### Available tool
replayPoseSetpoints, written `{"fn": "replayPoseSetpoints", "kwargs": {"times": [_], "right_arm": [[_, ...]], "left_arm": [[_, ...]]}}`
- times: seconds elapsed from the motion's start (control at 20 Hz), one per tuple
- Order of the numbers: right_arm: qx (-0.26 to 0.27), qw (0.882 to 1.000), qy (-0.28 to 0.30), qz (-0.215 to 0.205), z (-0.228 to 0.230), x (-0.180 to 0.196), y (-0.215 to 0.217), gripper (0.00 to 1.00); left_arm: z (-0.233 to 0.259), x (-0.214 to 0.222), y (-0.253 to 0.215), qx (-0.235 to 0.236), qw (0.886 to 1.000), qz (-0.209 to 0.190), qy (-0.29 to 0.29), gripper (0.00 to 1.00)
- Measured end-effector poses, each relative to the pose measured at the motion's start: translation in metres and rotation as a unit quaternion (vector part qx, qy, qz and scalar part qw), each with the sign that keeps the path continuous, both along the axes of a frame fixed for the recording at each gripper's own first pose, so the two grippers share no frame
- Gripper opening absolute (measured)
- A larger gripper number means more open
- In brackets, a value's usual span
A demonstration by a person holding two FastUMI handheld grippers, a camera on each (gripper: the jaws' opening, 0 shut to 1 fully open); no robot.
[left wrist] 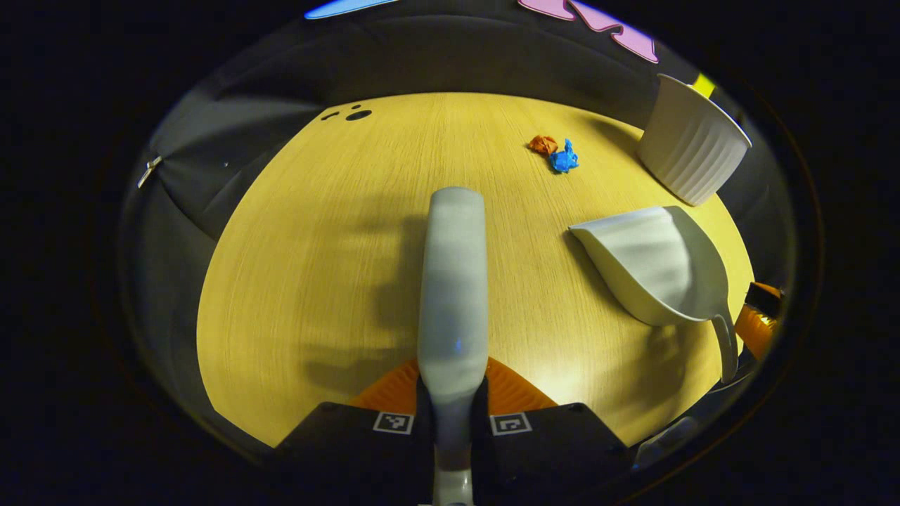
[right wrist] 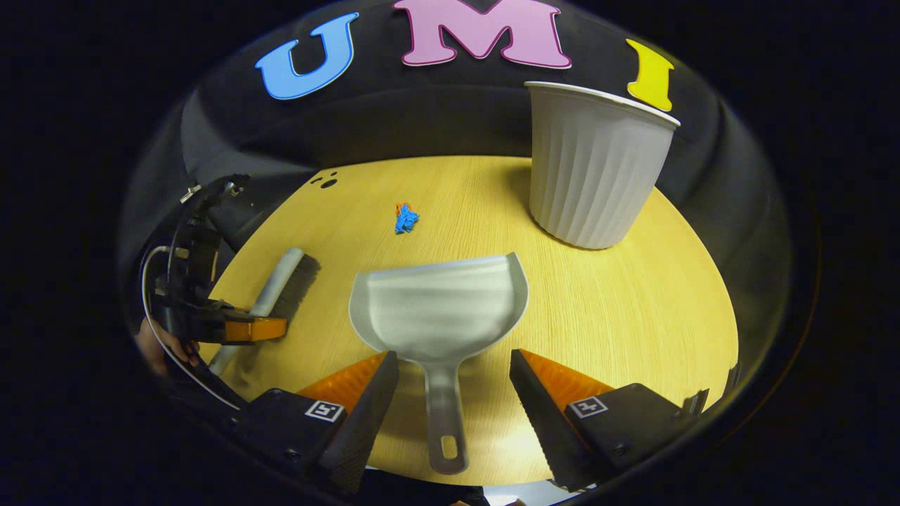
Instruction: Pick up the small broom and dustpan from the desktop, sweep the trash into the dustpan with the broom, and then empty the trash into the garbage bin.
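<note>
My left gripper (left wrist: 453,397) is shut on the handle of the small grey broom (left wrist: 453,281), which points away along the wooden table (left wrist: 316,232). In the right gripper view the same gripper (right wrist: 246,329) holds the broom (right wrist: 278,281) at the left, bristles low over the table. The grey dustpan (right wrist: 439,302) lies flat, mouth facing away. My right gripper (right wrist: 453,393) stands open, one finger on each side of the dustpan's handle (right wrist: 445,422) without touching it. Crumpled blue trash (left wrist: 564,158) and orange trash (left wrist: 542,144) lie beyond the dustpan (left wrist: 654,267).
A white ribbed garbage bin (right wrist: 598,169) stands at the back right of the table, beyond the dustpan, also seen as the bin (left wrist: 692,144). Dark cable holes (left wrist: 358,114) sit near the far left edge. Black cloth wall surrounds the table.
</note>
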State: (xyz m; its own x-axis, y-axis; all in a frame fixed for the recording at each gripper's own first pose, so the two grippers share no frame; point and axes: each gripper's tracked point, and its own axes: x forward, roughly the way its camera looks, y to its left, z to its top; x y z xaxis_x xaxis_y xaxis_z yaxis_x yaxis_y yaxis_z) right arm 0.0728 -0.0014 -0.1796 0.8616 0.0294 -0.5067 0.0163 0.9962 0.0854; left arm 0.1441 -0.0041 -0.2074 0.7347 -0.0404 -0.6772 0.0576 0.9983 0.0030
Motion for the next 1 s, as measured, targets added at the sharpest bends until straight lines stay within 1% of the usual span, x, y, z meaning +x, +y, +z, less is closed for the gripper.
{"fn": "replayPoseSetpoints", "kwargs": {"times": [0.15, 0.25, 0.4, 0.45, 0.55, 0.7, 0.9, 1.0], "right_arm": [[0.011, 1.0, 0.02, -0.008, -0.009, 0.004, 0.002, 0.99], [0.02, 0.999, 0.041, -0.002, -0.019, 0.004, 0.008, 0.99], [0.003, 0.998, 0.056, 0.001, -0.03, 0.004, 0.007, 0.99], [-0.003, 0.998, 0.06, 0.003, -0.034, 0.004, 0.006, 0.99], [-0.01, 0.997, 0.074, 0.003, -0.045, 0.006, 0.004, 0.99], [-0.017, 0.995, 0.102, 0.008, -0.063, 0.013, 0.003, 0.99], [-0.024, 0.992, 0.125, 0.013, -0.072, 0.019, 0.003, 0.99], [-0.025, 0.989, 0.143, 0.014, -0.079, 0.019, 0.003, 0.99]], "left_arm": [[0.018, -0.007, 0.008, -0.009, 0.999, 0.01, -0.029, 0.25], [0.033, -0.014, 0.012, -0.025, 0.998, 0.019, -0.048, 0.25], [0.053, -0.027, 0.02, -0.046, 0.996, 0.036, -0.072, 0.24], [0.056, -0.031, 0.024, -0.049, 0.995, 0.043, -0.076, 0.27], [0.063, -0.038, 0.032, -0.045, 0.994, 0.051, -0.082, 0.25], [0.067, -0.043, 0.037, -0.036, 0.994, 0.055, -0.086, 0.26], [0.07, -0.047, 0.04, -0.027, 0.994, 0.061, -0.087, 0.25], [0.072, -0.048, 0.04, -0.03, 0.994, 0.067, -0.086, 0.25]]}}
